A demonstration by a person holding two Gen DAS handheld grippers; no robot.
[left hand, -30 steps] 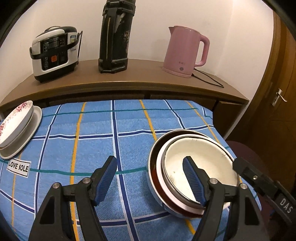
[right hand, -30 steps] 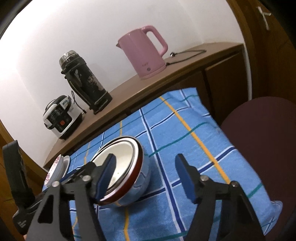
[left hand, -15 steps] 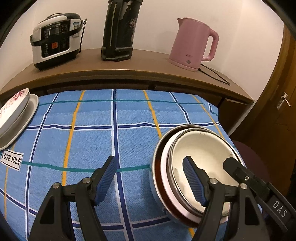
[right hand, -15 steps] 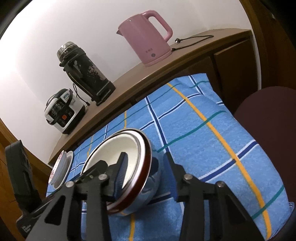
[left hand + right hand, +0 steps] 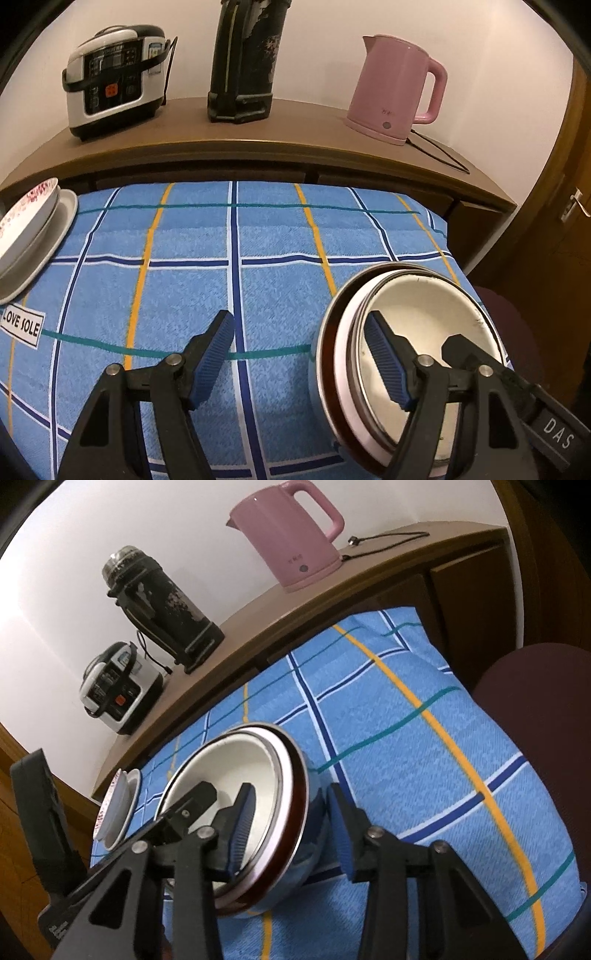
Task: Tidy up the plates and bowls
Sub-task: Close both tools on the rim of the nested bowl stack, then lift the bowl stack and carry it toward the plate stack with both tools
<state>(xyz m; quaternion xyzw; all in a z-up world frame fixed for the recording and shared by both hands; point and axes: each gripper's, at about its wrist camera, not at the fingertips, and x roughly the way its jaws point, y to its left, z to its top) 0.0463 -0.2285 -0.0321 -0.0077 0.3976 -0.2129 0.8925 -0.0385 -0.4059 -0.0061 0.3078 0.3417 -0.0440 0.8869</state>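
Note:
A stack of nested bowls (image 5: 424, 314), white inside with a dark red rim and a blue outer bowl, sits tilted on the blue checked cloth (image 5: 184, 277). My right gripper (image 5: 291, 794) is shut on the stack's (image 5: 229, 760) rim, one finger inside and one against the blue wall. My left gripper (image 5: 299, 321) straddles the stack's left rim, its jaws closing but the pads not touching it. A floral bowl (image 5: 22, 221) rests on a white plate (image 5: 55, 236) at the cloth's far left.
Behind the cloth, a wooden shelf (image 5: 295, 125) carries a rice cooker (image 5: 110, 77), a black flask (image 5: 243, 59) and a pink kettle (image 5: 395, 85) with its cord. A dark red chair seat (image 5: 535, 709) lies off the right edge. A "LOVE SOLE" label (image 5: 20, 326) marks the cloth.
The right gripper's jaws have narrowed onto the bowl stack's rim, and the stack now stands more tilted. The left gripper's jaws have drawn in slightly.

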